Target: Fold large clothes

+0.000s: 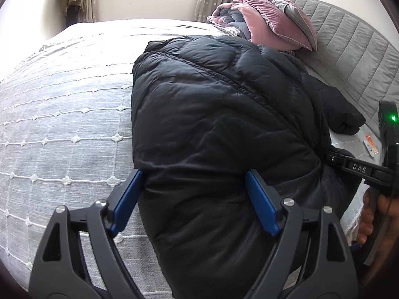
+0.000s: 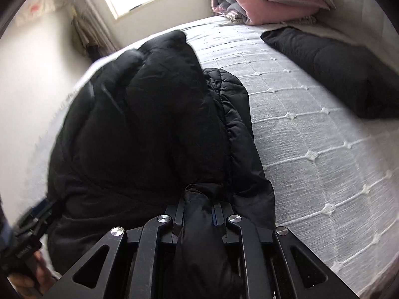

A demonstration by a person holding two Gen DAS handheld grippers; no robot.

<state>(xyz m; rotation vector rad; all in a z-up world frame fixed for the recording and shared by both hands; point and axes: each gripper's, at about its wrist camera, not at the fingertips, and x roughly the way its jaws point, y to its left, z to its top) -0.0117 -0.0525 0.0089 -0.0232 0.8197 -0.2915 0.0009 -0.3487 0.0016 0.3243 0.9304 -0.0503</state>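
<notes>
Grey quilted cotton covers the bed (image 1: 62,129), which carries everything here and gives the broad, soft surface a bulky garment needs for folding. Across its near edge lies the coat (image 1: 212,124), a black padded one, bunched and part-doubled on itself, its bulk running from the bed's near edge toward the headboard (image 1: 349,57); in the right wrist view one puffy layer sits atop another, which suggests a fold is under way rather than finished. A second dark bundle (image 2: 336,67) rests well apart, toward the headboard side, probably set aside so the working area is free. Pink and grey bedding (image 1: 261,20) is stacked at the far corner by the headboard, out of the way.

The right tongs (image 2: 198,214) are clenched on a gathered ridge of the coat at the bed's near edge, most likely to carry that hem or side over the rest. The left tongs (image 1: 197,199) stand released, blue pads spread either side of the coat's near end, seemingly poised either to take a grip there or to pin the fabric while the other side is drawn across. Slippery, springy padding may resist a clean crease. A small white and orange object (image 1: 370,147) lies near the headboard; what it is cannot be told.
</notes>
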